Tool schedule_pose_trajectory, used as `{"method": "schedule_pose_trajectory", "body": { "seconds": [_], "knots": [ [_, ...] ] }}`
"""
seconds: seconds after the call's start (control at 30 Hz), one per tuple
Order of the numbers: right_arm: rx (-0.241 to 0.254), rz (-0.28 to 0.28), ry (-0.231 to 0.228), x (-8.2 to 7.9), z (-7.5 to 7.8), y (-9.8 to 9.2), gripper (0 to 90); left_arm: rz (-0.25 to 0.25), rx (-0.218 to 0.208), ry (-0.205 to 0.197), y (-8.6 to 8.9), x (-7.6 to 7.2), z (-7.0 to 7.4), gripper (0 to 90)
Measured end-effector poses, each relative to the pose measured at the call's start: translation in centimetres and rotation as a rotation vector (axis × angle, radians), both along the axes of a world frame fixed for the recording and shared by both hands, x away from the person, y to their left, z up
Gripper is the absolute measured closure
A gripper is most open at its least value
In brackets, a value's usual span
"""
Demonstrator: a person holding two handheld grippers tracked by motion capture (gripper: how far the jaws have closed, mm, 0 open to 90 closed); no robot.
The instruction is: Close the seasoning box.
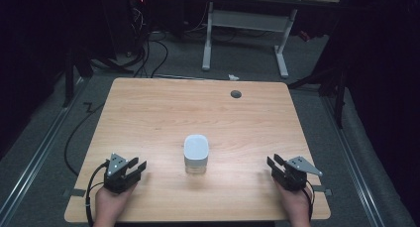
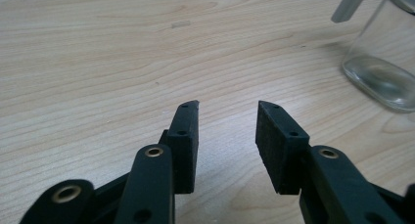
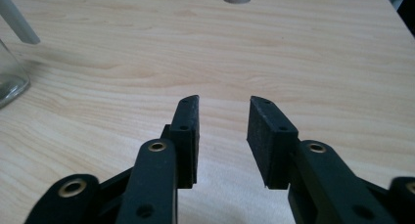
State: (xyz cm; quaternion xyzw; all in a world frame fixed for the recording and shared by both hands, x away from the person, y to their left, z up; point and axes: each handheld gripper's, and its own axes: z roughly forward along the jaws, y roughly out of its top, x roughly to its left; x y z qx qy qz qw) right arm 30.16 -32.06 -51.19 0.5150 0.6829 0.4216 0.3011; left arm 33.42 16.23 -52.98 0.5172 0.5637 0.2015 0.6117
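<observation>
A clear glass jar (image 1: 196,157) with a white lid (image 1: 196,146) stands upright near the middle of the wooden table (image 1: 163,113). Its glass base (image 2: 381,67) shows at the upper right of the left gripper view, and a sliver of the jar (image 3: 10,77) at the left edge of the right gripper view. My left gripper (image 1: 139,164) rests at the front left, open and empty, well left of the jar. At the front right sits my right gripper (image 1: 273,160), also open with nothing between its fingers. Both sets of jaws point toward the jar.
A round grey grommet hole (image 1: 236,93) sits near the table's far edge. Beyond the table a white desk frame (image 1: 245,33) and cables (image 1: 148,48) lie on the grey floor. The person's hands (image 1: 111,204) hold the grippers at the front edge.
</observation>
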Motion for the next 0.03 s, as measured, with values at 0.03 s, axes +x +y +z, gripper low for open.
{"method": "schedule_pose_trajectory", "body": {
  "seconds": [0.03],
  "knots": [
    [0.0, 0.0, 0.0, 0.0, 0.0, 0.0, 63.9, 0.0, 0.0, 0.0, 0.0, 0.0, 0.0, 60.2]
  ]
}}
